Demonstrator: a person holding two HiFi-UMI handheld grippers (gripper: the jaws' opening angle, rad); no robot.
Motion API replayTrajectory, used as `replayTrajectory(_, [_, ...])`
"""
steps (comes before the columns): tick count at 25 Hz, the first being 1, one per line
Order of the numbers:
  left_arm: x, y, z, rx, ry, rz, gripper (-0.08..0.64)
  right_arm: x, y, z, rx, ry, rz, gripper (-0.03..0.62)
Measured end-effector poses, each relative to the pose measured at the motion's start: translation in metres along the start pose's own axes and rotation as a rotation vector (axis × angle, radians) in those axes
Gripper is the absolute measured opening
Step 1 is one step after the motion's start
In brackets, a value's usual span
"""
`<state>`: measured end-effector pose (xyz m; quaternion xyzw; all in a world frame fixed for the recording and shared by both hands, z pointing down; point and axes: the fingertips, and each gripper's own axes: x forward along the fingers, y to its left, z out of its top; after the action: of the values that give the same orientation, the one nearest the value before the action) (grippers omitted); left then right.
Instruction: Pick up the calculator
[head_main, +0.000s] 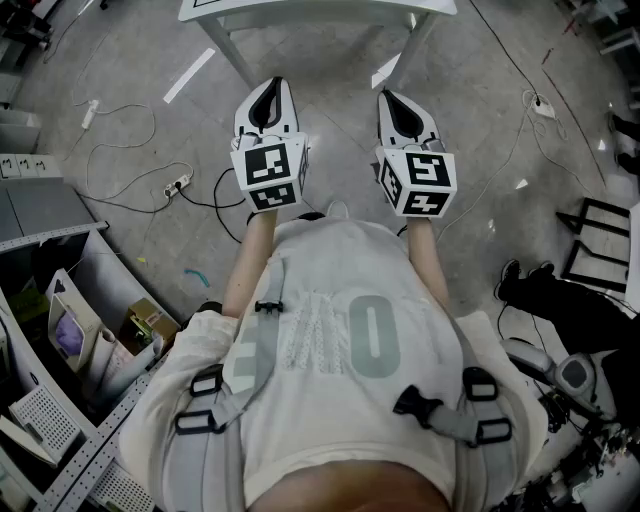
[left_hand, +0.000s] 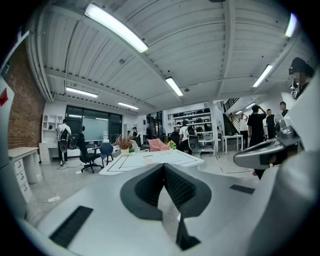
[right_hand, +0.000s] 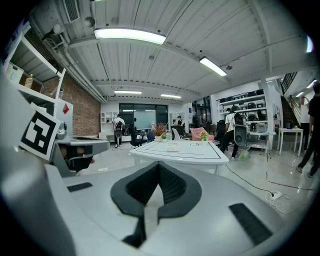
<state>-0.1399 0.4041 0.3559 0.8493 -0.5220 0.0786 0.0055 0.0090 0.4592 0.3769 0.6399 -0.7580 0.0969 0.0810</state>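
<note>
Both claws are shut tight with nothing in them. The left claw (head_main: 270, 90) and right claw (head_main: 393, 101) sit side by side on straight arms (head_main: 245, 262). They point ahead at the white worktop (head_main: 300, 10). A small flat thing, likely the calculator (right_hand: 173, 146), lies near the worktop's middle, well apart from the claws.

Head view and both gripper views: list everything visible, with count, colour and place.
Table: one, white with black lines, ahead of both grippers.
Flat keyed item: one, pale, on the table; possibly the calculator.
Potted plants: two, reddish and green, table's far side.
Power strip: one, white, floor at head view's left.
Office chairs: at least two, dark, by the far windows.
People: several, dark or white tops, background.
Left gripper: one, white, black pads, jaws shut, empty.
Right gripper: one, white, black pads, jaws shut, empty.
</note>
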Motion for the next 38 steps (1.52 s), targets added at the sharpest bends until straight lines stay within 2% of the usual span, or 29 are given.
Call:
replayTrajectory(6, [0.002, -0.001, -0.006, 0.015, -0.001, -0.007, 0.02, 0.006, 0.002, -0.003, 0.019, -0.005, 0.02, 0.005])
replayTrajectory(11, [0.005, 0.01, -0.012, -0.026, 0.029, 0.009, 0.021, 0.019, 0.006, -0.012, 0.152, 0.012, 0.07, 0.006])
replayTrajectory(18, [0.03, 0.033, -0.014, -0.062, 0.012, 0.042, 0.021, 0.048, -0.008, 0.001, 0.135, -0.004, 0.067, 0.006])
replayTrajectory(23, [0.092, 0.057, -0.007, -0.08, -0.022, 0.036, 0.021, 0.098, -0.025, 0.018, 0.065, -0.025, 0.065, 0.006])
replayTrajectory(27, [0.148, 0.069, 0.013, -0.087, -0.035, 0.027, 0.02, 0.139, -0.05, 0.047, 0.007, -0.036, 0.051, 0.006])
replayTrajectory(38, [0.318, 0.11, 0.056, -0.07, -0.027, -0.042, 0.021, 0.294, -0.107, 0.114, 0.011, -0.037, 0.017, 0.006])
